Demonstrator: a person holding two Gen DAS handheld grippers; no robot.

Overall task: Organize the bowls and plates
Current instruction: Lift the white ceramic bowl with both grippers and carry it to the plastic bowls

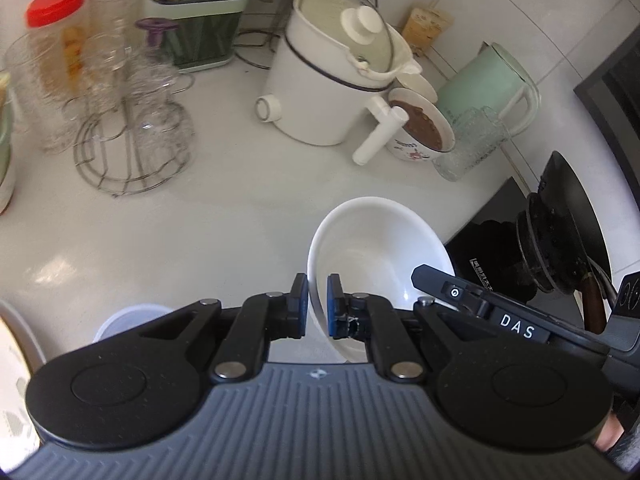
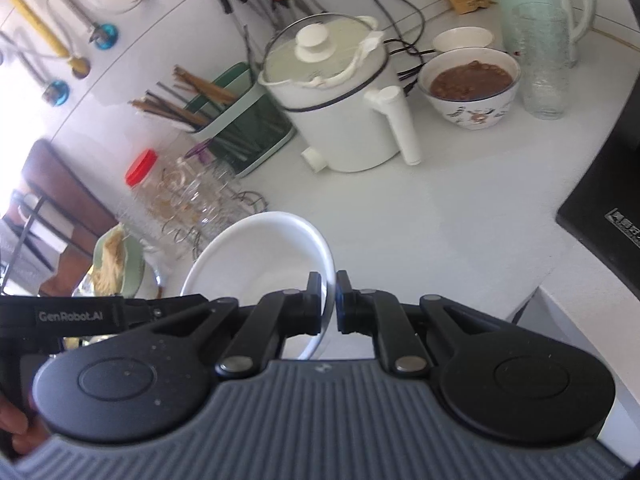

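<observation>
Both claws, left claw and right claw, are gripping the white bowl by opposite rims, carrying it; next, setting it down on a stack.

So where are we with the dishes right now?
Nothing looks stowed yet. In hand: both the left gripper and the right gripper are clamped on the rim of one empty white bowl, held above the counter. Left: placing it, plus the small white bowl by the full patterned bowl.

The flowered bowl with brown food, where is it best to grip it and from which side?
Grip the flowered bowl by its thin rim, from above on its open front side, keeping it level since it is full; the pot handle and glass crowd its flanks.
</observation>
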